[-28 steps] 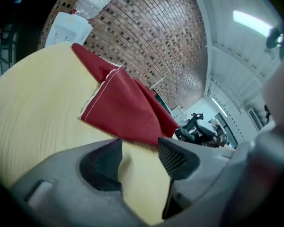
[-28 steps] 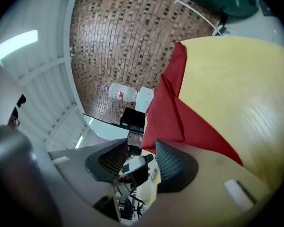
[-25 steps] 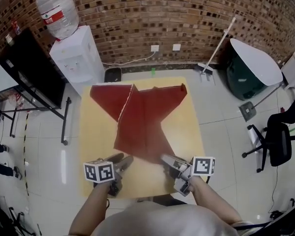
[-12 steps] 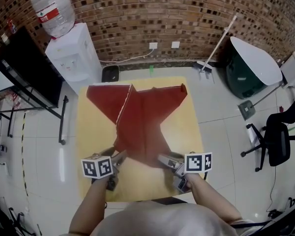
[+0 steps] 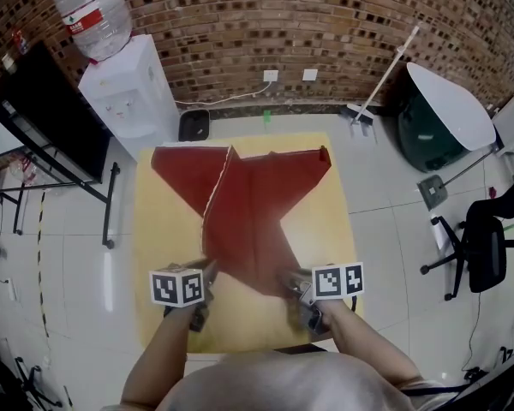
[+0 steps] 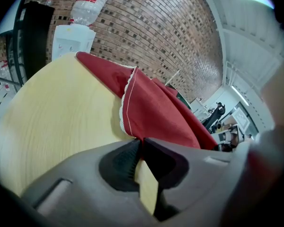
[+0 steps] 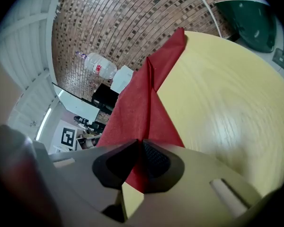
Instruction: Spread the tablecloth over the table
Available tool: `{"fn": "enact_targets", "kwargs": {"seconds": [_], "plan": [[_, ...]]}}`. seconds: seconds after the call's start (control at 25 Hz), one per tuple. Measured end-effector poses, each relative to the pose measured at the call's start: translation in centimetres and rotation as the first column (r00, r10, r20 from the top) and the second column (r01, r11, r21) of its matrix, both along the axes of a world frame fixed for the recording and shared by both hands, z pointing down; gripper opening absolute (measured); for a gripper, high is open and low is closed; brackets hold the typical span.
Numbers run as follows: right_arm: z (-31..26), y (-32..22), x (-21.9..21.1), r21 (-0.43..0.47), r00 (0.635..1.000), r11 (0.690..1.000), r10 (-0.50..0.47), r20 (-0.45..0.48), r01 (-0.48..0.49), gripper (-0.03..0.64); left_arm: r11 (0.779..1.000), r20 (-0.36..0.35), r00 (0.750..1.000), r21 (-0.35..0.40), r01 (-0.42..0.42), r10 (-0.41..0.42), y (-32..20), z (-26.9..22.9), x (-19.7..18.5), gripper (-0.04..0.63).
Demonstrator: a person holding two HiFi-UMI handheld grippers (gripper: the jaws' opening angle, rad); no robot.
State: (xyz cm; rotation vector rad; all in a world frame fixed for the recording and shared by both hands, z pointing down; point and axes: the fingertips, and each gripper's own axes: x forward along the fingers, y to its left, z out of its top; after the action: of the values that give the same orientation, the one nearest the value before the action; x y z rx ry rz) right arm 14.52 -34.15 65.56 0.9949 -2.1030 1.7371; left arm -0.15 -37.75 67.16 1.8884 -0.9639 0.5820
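Agape a moment ago, the left gripper (image 5: 207,269) and right gripper (image 5: 289,279) are closing, pinching the tablecloth (image 5: 248,204) edge between their tips, making spreading across the table (image 5: 330,238) possible

Tablecloth (image 5: 248,204): red woven cloth, matt, with white lacy trim along one edge. Table (image 5: 167,247): pale wood-grain top, smooth, faint sheen. Wall (image 5: 240,24): rough brick. Floor (image 5: 68,264): glossy light tiles. Water bottle (image 5: 94,15): clear plastic, shiny.

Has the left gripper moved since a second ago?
Yes. Against the table's near edge, the left gripper went farther in, onto the tablecloth's near corner, its jaws closing on it.
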Motion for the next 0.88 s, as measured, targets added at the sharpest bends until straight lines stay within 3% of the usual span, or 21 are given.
{"fn": "enact_targets", "kwargs": {"seconds": [0.36,0.6,0.88], "plan": [[-1.8,-0.2,0.4,0.056,0.999,0.997,0.047,-0.003,-0.047,0.011,0.999,-0.064,0.998,0.027,0.030,-0.029,0.1,-1.5,-0.9,0.018],[-5.2,-0.5,2.2,0.128,0.987,0.979,0.154,0.036,-0.158,0.011,0.994,-0.104,0.993,0.091,0.061,-0.052,0.5,-4.2,-2.3,0.017],[-10.0,0.5,2.8,0.252,0.977,0.945,0.212,0.013,-0.208,0.009,0.978,-0.125,0.992,0.207,0.032,-0.006,1.6,-9.3,-3.2,0.015]]}}
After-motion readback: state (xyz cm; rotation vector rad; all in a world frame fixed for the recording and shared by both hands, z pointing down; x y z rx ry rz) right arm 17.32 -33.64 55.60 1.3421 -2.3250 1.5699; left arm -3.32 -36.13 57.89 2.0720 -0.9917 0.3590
